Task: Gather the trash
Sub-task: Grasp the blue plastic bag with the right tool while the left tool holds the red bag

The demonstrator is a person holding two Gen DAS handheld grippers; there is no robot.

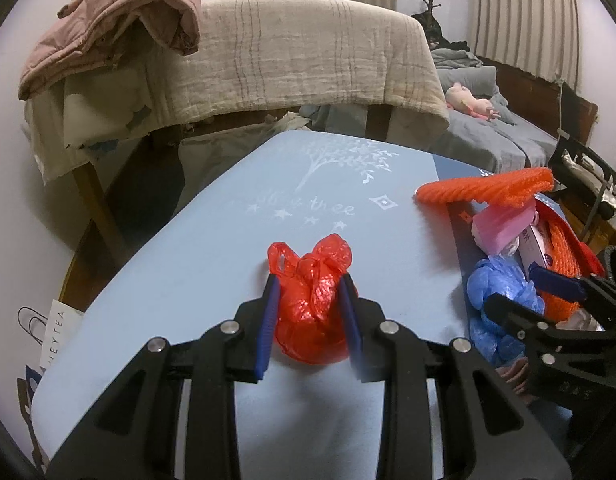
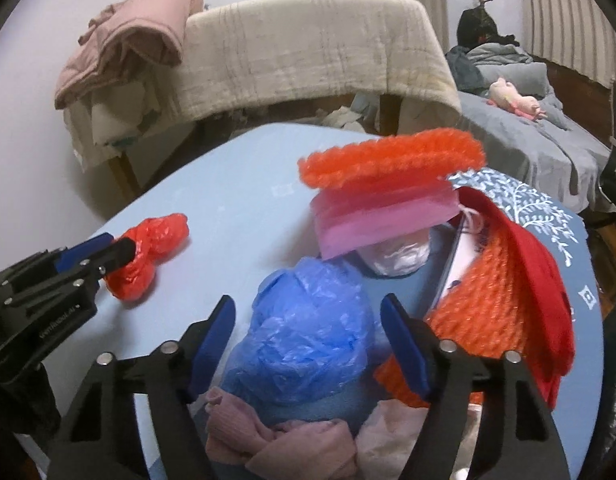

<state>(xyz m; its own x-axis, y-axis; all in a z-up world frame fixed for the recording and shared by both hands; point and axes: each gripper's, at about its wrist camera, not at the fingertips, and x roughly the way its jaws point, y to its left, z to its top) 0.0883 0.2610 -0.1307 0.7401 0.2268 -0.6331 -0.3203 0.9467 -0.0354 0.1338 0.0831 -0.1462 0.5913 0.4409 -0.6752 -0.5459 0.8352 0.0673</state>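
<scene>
Two grippers: left gripper (image 1: pixel 309 280) fingers pinch red bag (image 1: pixel 313 304); right gripper (image 2: pixel 308 308) fingers spread around blue bag (image 2: pixel 304 340).

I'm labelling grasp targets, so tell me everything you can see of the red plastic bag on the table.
The red plastic bag is thin, glossy, crinkled film bunched into a rounded lump, knotted at the top with a handle loop sticking out. It rests on the light blue tablecloth, apart from the other clutter. The left gripper straddles it, its blue pads at both sides and seemingly touching the film; the bag looks barely squeezed. The right wrist view shows the same.
</scene>
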